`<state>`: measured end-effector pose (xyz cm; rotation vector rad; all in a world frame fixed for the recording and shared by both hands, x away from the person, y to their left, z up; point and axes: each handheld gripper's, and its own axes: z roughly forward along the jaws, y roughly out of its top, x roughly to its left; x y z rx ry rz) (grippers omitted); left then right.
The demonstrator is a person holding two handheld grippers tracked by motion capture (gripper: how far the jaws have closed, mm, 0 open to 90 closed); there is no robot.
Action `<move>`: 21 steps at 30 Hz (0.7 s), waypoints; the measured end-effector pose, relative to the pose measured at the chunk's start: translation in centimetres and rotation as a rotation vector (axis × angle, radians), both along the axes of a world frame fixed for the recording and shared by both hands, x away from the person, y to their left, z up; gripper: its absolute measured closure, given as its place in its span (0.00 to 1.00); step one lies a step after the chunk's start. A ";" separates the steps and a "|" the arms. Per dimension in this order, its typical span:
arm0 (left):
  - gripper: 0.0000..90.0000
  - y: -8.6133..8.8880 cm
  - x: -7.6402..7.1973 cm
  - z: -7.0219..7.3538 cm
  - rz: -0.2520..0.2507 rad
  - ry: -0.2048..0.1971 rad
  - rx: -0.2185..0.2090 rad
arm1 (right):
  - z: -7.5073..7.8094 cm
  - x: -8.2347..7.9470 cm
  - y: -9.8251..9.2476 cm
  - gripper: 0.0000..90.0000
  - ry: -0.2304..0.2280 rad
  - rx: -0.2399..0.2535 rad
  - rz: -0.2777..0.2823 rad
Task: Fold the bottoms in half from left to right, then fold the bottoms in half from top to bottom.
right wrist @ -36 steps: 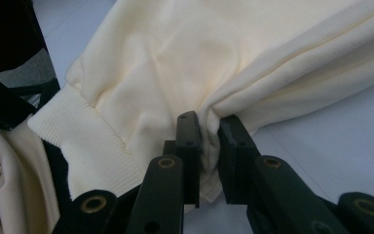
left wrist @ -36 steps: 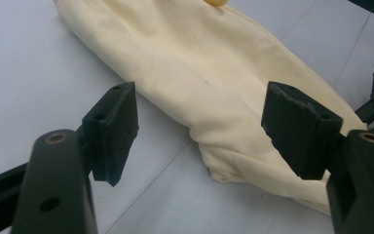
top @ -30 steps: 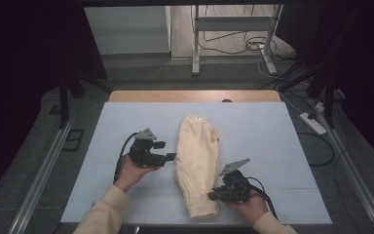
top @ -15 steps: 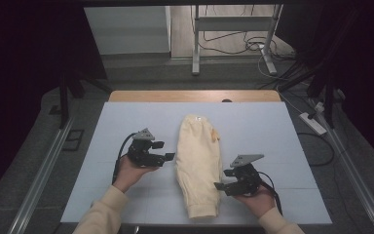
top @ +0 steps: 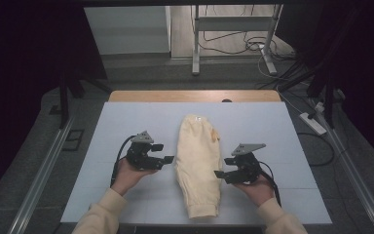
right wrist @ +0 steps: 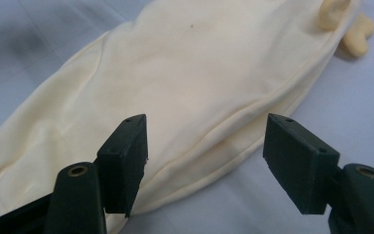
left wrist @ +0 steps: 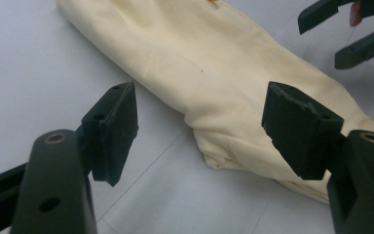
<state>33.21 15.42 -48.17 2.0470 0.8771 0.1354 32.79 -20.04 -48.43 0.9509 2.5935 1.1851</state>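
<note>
R gripper [top: 220, 173]: jaws just been opening, now spread, nothing pinched; pads just beside right edge of folded cream trousers [top: 198, 163]. L gripper [top: 167, 158]: jaws apart, empty, just beside garment's left edge. Trousers: lengthwise at mid-table, waistband at far end, on pale blue table cover [top: 126, 122]. Wooden table edge [top: 141, 95] behind.

Table evenly lit, surroundings dark; close views slightly soft.
</note>
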 end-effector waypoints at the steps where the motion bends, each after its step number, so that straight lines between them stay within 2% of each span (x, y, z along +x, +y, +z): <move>1: 0.33 0.1 -0.1 0.0 0.001 0.001 0.004 | 0.1 0.2 0.0 0.37 -0.003 -0.003 0.000; 12: 0.33 0.0 0.0 0.1 0.020 -0.001 0.006 | 0.1 0.5 0.0 0.36 -0.037 -0.040 0.003; 21: 0.33 -0.3 0.7 -0.1 0.009 0.004 0.005 | -0.3 1.2 0.2 0.36 -0.025 -0.054 -0.024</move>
